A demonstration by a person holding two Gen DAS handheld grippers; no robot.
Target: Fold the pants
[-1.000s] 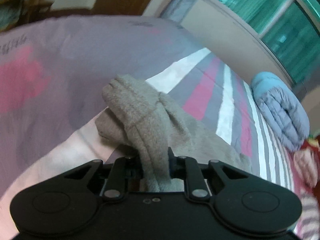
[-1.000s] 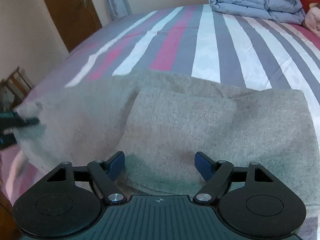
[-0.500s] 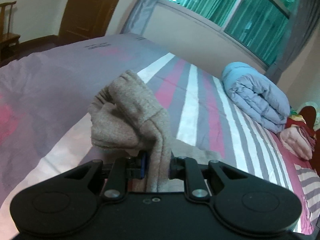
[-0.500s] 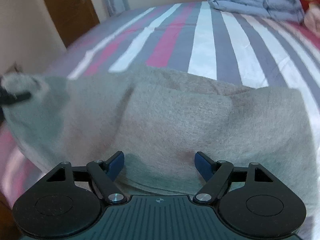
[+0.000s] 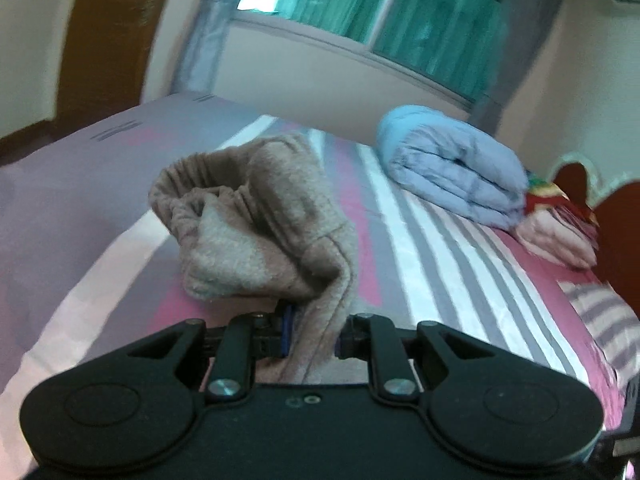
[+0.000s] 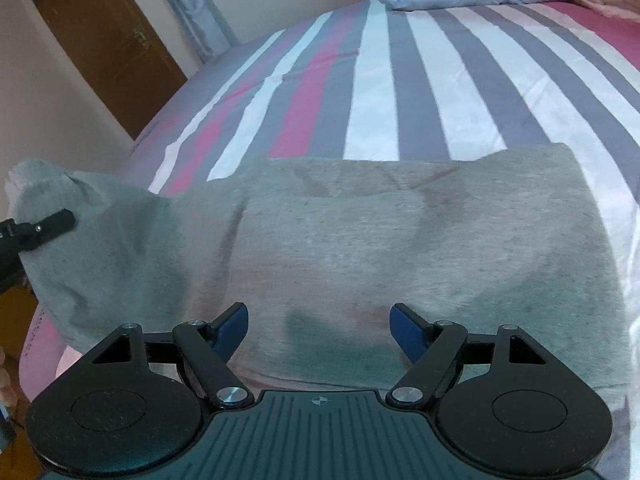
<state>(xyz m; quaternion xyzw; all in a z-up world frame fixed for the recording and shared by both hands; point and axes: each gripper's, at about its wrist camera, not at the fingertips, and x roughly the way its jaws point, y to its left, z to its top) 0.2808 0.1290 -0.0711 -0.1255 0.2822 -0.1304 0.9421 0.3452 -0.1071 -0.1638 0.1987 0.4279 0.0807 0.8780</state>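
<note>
Striped bed (image 6: 376,92), window (image 5: 400,20) beyond. Grey pants (image 6: 400,248) lie on bed. Left gripper (image 5: 312,340) fingers clamp lifted pants end; right gripper (image 6: 318,322) fingers spread above pants.

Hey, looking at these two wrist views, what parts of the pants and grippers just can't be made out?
- Left wrist view: the left gripper pads, buried in the pants fabric.
- Right wrist view: the pants' near edge, behind the right gripper body.
- Right wrist view: most of the left gripper, cut off by the frame edge.
</note>
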